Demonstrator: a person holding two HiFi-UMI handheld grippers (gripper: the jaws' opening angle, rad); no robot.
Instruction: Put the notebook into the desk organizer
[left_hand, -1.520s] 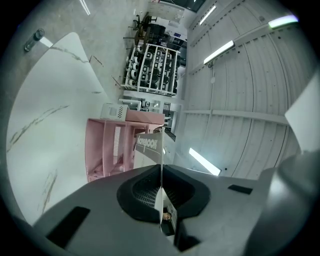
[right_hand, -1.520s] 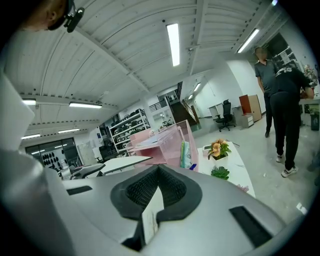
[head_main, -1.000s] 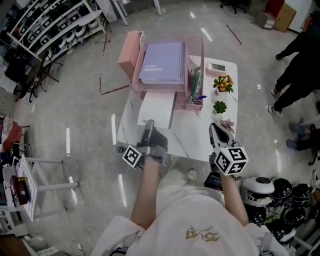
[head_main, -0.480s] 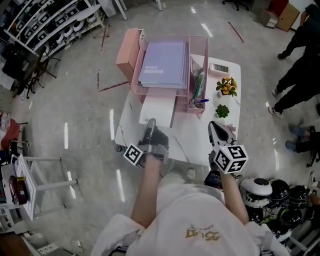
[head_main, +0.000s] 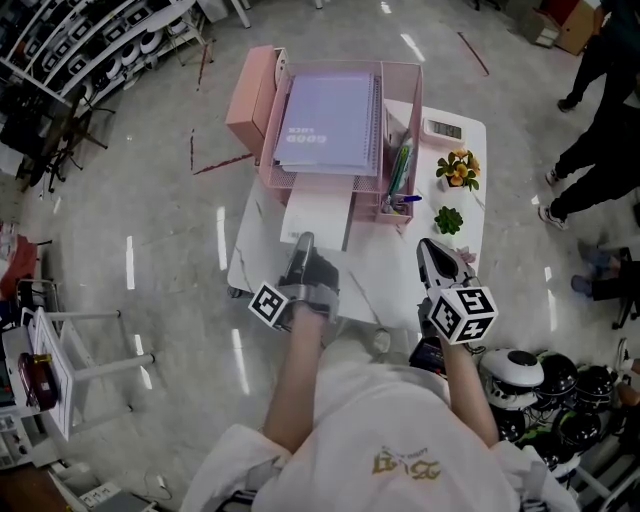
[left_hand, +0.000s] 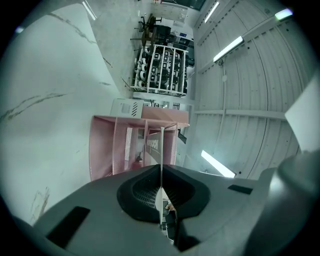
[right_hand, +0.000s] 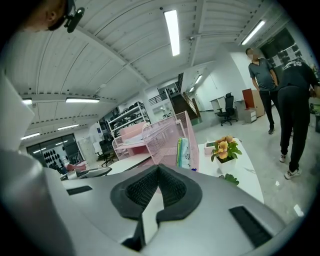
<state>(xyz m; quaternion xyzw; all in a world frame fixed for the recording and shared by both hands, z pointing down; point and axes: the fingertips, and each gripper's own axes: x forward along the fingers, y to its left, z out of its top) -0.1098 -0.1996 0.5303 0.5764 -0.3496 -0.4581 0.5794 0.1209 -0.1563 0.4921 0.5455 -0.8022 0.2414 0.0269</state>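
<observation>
The white marble-patterned table (head_main: 385, 270) is viewed whole and steeply from above by the head camera. From low over its near edge, the pink wire-mesh desk organizer (head_main: 320, 183) at the far edge is faced by both gripper cameras. The view along the left gripper (head_main: 302, 240) is rolled sideways. The view along the right gripper (head_main: 430, 248) is upright and also takes in the potted orange flowers (right_hand: 223, 150) by the right edge. The organizer is shared by all three views.
</observation>
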